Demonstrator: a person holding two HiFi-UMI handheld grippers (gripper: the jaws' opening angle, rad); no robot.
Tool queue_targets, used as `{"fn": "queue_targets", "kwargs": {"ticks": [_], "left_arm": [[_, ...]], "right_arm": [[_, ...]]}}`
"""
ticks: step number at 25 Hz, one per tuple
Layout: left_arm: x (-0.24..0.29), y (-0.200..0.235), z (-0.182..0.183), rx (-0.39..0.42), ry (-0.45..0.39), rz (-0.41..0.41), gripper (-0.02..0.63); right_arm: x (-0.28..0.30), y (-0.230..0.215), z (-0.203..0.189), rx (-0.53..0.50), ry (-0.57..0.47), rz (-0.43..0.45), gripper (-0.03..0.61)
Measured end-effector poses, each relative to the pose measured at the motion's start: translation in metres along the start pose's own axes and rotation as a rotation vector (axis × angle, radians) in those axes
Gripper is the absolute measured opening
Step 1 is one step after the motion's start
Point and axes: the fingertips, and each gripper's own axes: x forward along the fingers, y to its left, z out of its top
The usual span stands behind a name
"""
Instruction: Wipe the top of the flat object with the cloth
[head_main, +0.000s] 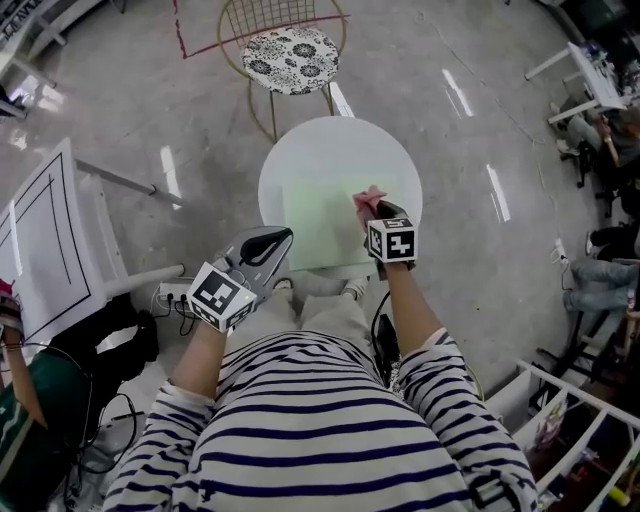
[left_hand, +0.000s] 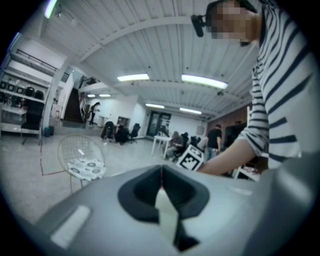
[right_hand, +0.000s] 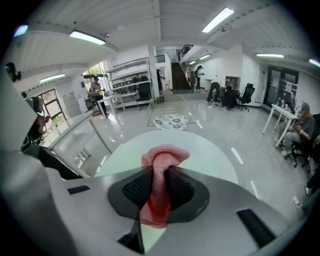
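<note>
I am pinching the cloth (right_hand: 162, 172) in the right gripper (head_main: 376, 211) over the far right of the board (head_main: 318, 228); left gripper (head_main: 284, 236) is hanging closed, empty. Risk: bunched cloth slipping out mid-stroke

Bright, even light falls from long white ceiling strip lamps (left_hand: 201, 80); their glare streaks the glossy grey floor (head_main: 457, 92). Both gripper views bow at dark edges; the left tool (left_hand: 161, 176) looks soft, close up.
</note>
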Motion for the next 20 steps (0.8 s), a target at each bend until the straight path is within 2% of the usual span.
{"fn": "queue_targets", "kwargs": {"ticks": [5, 10, 15, 20], "left_arm": [[-0.01, 0.005, -0.004, -0.008, -0.004, 0.025, 0.006], [-0.014, 0.003, -0.006, -0.017, -0.004, 0.037, 0.006], [-0.019, 0.004, -0.009, -0.021, -0.002, 0.045, 0.006], [-0.022, 0.004, -0.013, -0.024, 0.005, 0.048, 0.006]], "right_arm": [[0.028, 0.072, 0.014, -0.017, 0.011, 0.107, 0.064], [0.045, 0.129, 0.013, -0.084, 0.056, 0.189, 0.064], [0.059, 0.166, 0.003, -0.156, 0.112, 0.237, 0.064], [0.07, 0.184, -0.007, -0.252, 0.162, 0.257, 0.064]]}}
